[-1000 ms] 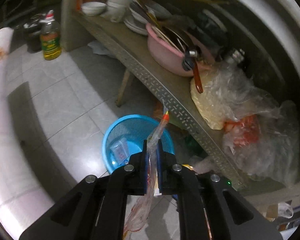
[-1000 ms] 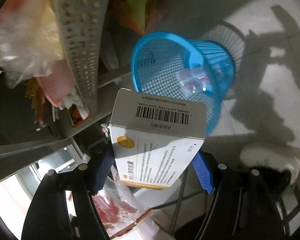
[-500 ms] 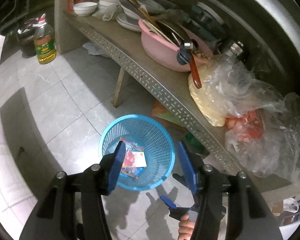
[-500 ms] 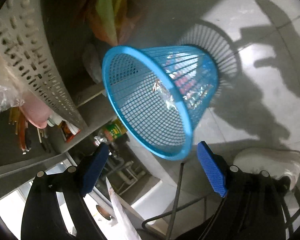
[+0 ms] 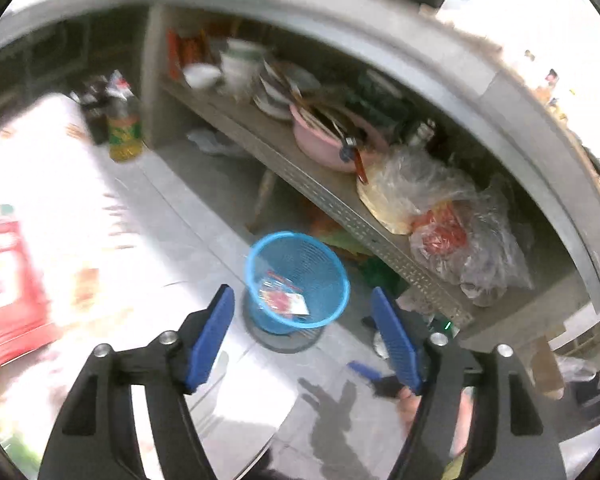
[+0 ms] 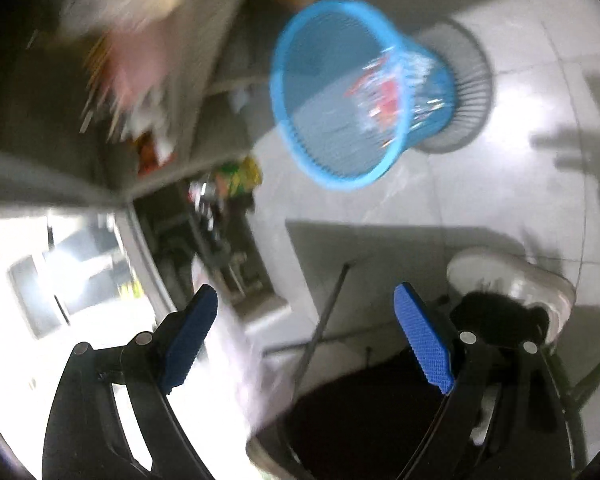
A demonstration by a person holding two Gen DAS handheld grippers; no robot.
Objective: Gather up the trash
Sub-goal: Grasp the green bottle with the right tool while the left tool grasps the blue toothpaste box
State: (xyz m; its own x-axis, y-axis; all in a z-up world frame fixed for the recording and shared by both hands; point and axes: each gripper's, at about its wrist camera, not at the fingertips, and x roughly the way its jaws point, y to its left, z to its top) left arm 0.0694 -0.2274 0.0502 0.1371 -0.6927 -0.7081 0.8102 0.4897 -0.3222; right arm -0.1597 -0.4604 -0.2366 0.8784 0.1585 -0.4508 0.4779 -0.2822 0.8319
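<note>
Blue mesh basket (image 5: 298, 280); red-white wrappers (image 5: 281, 299) inside; pink basin (image 5: 327, 143); blue ribbed jaws, black frames.

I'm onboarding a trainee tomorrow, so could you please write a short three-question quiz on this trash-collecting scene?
1. True or false: the left hand-held gripper is holding a wrapper.
2. Where does the blue basket stand? A) on the shelf B) on the tiled floor C) on a chair
3. Fill in: the right hand-held gripper is ____ (open/shut).

Key: 1 false, it is open and empty; 2 B; 3 open.
</note>
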